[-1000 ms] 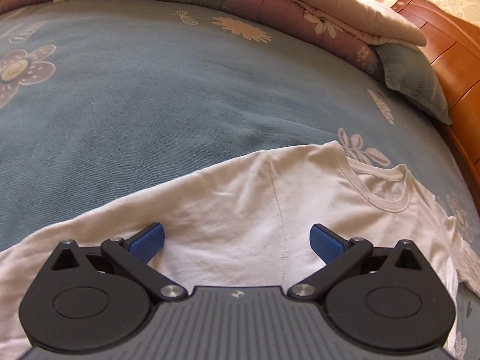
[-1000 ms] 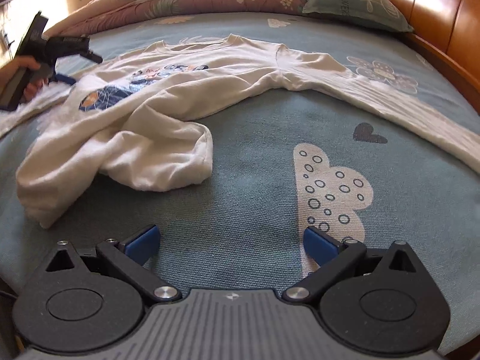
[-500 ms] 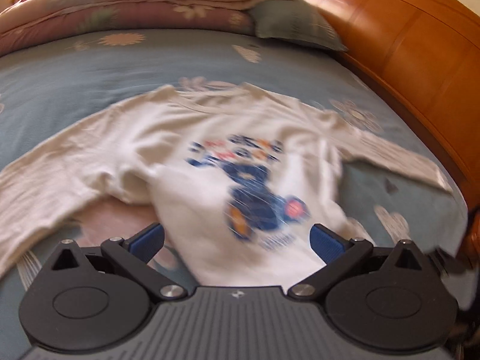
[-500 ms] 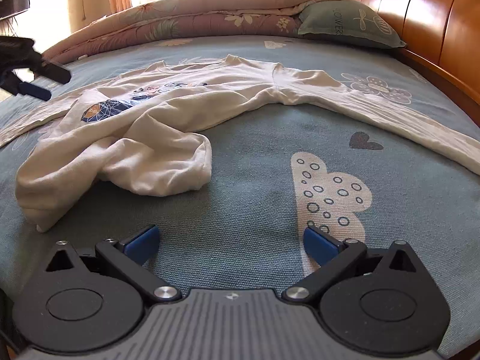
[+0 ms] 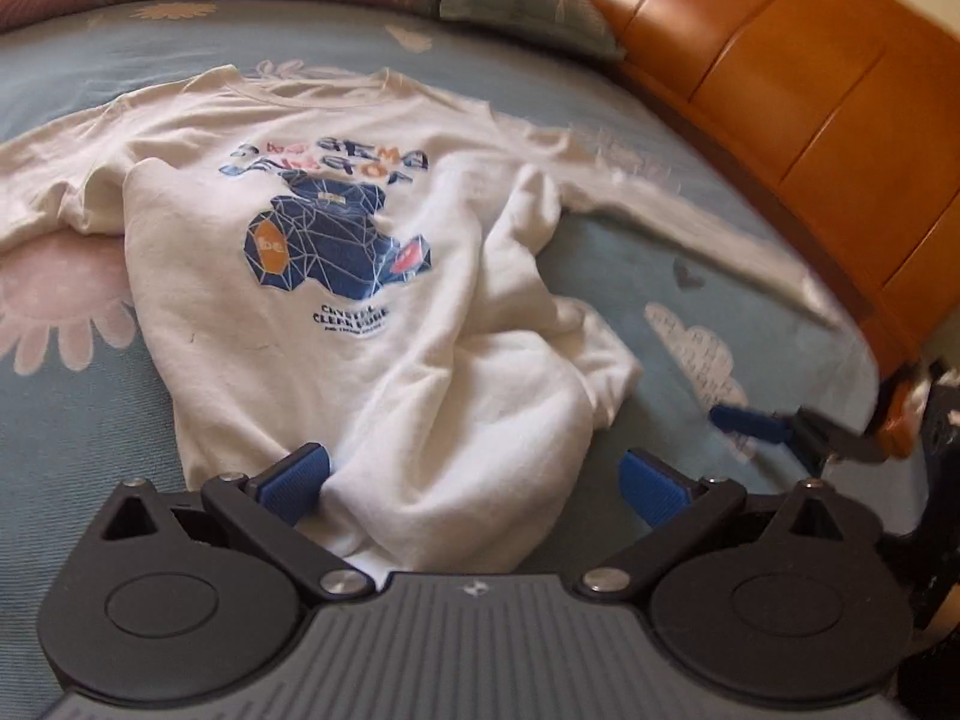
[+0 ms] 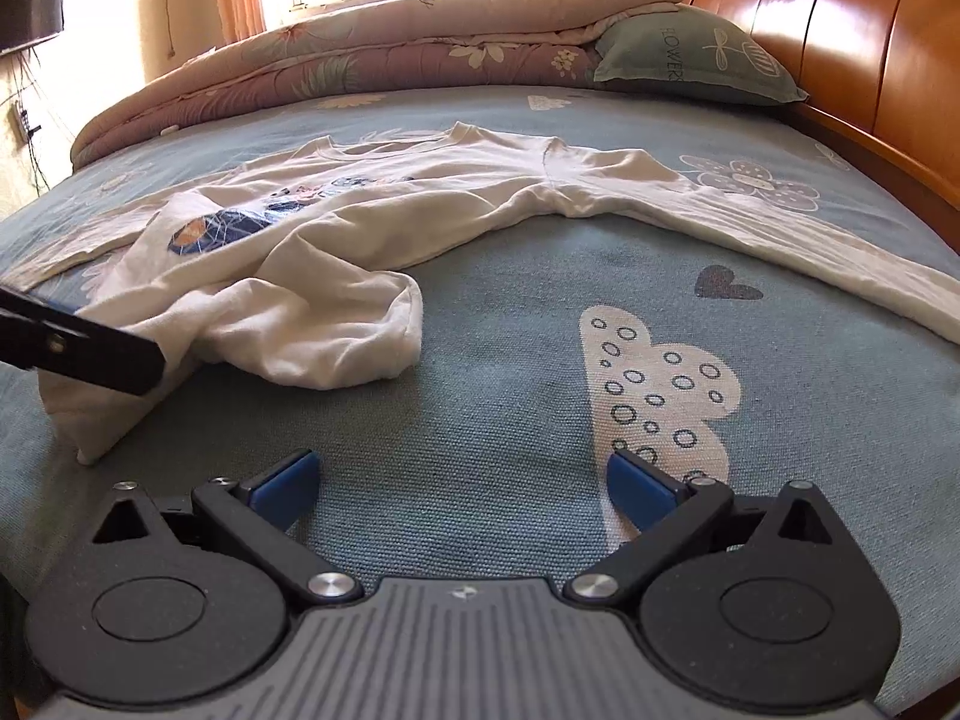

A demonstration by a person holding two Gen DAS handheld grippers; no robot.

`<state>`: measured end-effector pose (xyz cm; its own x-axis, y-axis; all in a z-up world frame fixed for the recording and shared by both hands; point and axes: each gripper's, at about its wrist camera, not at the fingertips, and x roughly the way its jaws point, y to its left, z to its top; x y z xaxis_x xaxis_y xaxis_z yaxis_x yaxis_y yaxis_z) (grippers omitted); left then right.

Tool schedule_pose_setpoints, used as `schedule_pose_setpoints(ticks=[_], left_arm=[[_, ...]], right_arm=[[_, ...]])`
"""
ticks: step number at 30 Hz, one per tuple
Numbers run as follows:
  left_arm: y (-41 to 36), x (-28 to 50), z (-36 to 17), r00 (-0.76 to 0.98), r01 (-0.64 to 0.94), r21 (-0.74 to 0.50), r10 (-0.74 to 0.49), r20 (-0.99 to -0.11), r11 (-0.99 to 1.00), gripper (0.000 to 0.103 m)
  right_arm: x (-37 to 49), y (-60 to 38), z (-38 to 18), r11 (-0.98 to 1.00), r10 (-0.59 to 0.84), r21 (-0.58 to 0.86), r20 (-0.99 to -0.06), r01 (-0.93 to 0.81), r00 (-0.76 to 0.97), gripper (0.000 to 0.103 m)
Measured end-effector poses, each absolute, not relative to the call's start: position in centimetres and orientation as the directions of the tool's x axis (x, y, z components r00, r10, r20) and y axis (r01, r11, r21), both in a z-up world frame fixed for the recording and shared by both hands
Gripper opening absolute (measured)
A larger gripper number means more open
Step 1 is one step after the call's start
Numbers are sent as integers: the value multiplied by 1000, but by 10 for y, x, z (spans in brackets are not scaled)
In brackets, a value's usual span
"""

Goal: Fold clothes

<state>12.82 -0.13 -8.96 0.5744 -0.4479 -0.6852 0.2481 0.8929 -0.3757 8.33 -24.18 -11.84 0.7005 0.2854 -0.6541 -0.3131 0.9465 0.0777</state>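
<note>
A white long-sleeved shirt (image 5: 336,300) with a blue printed graphic lies face up on the blue bedsheet (image 5: 72,432), its bottom hem bunched and rumpled. My left gripper (image 5: 474,483) hovers over that bunched hem, jaws wide apart, with cloth lying between the blue pads but not pinched. In the right wrist view the same shirt (image 6: 360,222) stretches across the bed, one sleeve reaching far right. My right gripper (image 6: 462,483) is open above bare sheet near a cloud print, a short way right of the hem. The left gripper's black finger (image 6: 78,348) shows at the left edge.
A folded quilt (image 6: 372,54) and a green pillow (image 6: 690,60) lie at the far end of the bed. A wooden headboard (image 6: 840,54) runs along the right side. The right gripper's blue finger (image 5: 750,423) appears at the right in the left wrist view.
My left gripper has swung from the shirt's shoulder round to its bottom hem and come down close over the bunched cloth. The right gripper has tilted upward slightly and stays open.
</note>
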Motion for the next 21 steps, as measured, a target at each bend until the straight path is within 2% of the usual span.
schedule_pose_setpoints(ticks=[3,7,14,18,21], left_arm=[[-1,122,-92,573,299,-351,-462,-677,887,102],[-14,119,-93,571,357,-251,-423,-703,900,102],[-23,121,-82,556,365,-172,-362,-748,915,102],[-14,113,-64,596,328,-163,-338,-728,930,102],[-7,107,-54,618,313,-153,-323,-717,937,102]], right_arm=[[82,-245,-119,944,297,90,-645,-316,704,103],[81,-247,-116,937,316,99,-653,-336,688,103],[79,-252,-110,921,348,114,-669,-372,657,103],[78,-255,-106,912,365,123,-678,-392,638,103],[85,-263,-98,873,476,266,-642,-408,601,103]])
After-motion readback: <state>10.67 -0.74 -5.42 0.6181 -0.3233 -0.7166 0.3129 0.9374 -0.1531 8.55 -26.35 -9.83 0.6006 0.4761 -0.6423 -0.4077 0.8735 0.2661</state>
